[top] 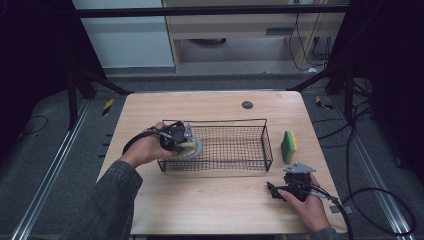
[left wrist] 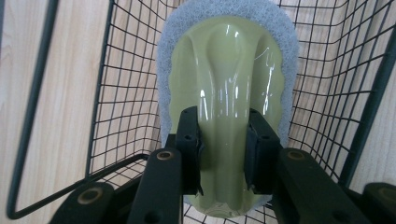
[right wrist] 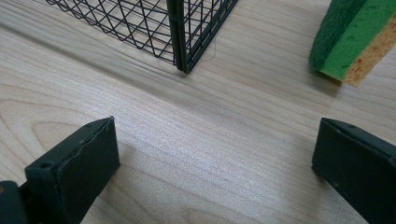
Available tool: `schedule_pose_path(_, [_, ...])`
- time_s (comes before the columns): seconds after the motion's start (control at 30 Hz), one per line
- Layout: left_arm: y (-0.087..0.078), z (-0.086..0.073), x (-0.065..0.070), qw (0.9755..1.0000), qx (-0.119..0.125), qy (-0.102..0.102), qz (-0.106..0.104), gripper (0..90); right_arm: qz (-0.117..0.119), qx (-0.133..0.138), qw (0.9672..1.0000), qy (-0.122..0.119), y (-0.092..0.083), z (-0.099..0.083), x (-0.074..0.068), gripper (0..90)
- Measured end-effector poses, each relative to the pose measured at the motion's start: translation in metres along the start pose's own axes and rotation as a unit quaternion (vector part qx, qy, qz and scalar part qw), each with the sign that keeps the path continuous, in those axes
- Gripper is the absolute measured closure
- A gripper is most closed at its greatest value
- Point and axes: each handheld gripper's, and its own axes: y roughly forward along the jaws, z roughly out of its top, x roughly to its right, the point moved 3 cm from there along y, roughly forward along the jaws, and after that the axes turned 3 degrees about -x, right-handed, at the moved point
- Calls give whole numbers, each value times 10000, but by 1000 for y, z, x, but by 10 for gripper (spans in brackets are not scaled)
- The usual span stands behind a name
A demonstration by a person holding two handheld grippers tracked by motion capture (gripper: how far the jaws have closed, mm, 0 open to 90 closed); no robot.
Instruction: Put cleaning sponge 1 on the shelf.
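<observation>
High view: left gripper (top: pixel 181 141) clamps a scrubber (left wrist: pixel 227 93) by its glossy handle inside the wire basket's (top: pixel 263 131) nine-o'clock end. Right gripper (right wrist: pixel 212 163), jaws wide apart, rests on the table (top: pixel 210 200) at five o'clock, near a green sponge (top: pixel 288 146).

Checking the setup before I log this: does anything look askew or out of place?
Nothing stands out. The left gripper holds a scrub brush by its handle inside the wire basket. The sponge stands on edge beside the basket; the right gripper is open above the table.

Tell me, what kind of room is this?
Probably a lab set up for recording, not a kitchen: a wooden table ringed by black curtains, metal rails on the floor, and cables trailing around.
</observation>
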Motion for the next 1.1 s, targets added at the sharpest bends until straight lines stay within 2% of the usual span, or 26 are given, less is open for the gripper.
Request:
schedule_pose_path(0.6, [14, -1, 2, 9999, -49, -70, -119, 703, -1, -1, 10000, 1, 0, 0, 0, 8])
schedule_pose_path(1.1, [17, -1, 5, 9998, -84, -59, -182, 702, 0, 0, 10000, 1, 0, 0, 0, 9])
